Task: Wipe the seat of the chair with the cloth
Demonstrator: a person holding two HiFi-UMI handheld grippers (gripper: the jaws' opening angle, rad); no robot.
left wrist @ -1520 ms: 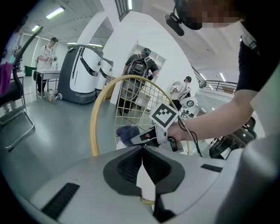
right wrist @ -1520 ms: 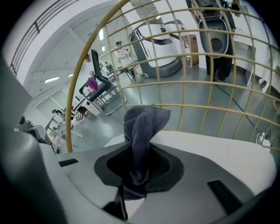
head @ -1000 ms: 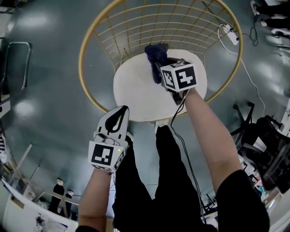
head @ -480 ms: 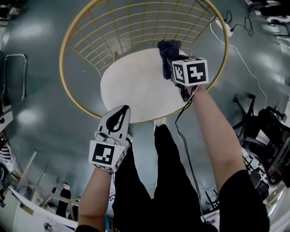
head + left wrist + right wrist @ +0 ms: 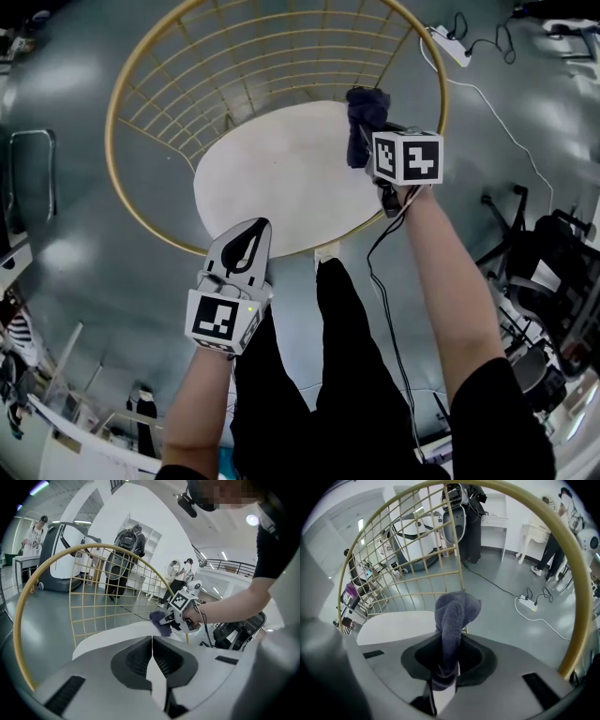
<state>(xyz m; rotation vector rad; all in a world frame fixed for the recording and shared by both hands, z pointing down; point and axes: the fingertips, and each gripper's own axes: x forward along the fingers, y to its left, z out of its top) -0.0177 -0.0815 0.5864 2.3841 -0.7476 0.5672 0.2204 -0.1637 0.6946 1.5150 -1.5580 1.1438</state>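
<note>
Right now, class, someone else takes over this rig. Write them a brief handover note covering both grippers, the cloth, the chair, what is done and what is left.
Right gripper: shut on the dark blue terry cloth, which sticks out past the jaws.
Left gripper: shut, empty, held by the seat's near edge.
Round white chair seat: the cloth sits at its far right edge, beside the gold wire backrest.
Done: cloth gripped and brought to the seat.
Left: probably sweep the cloth across the seat; nothing shows how much is already wiped.
</note>
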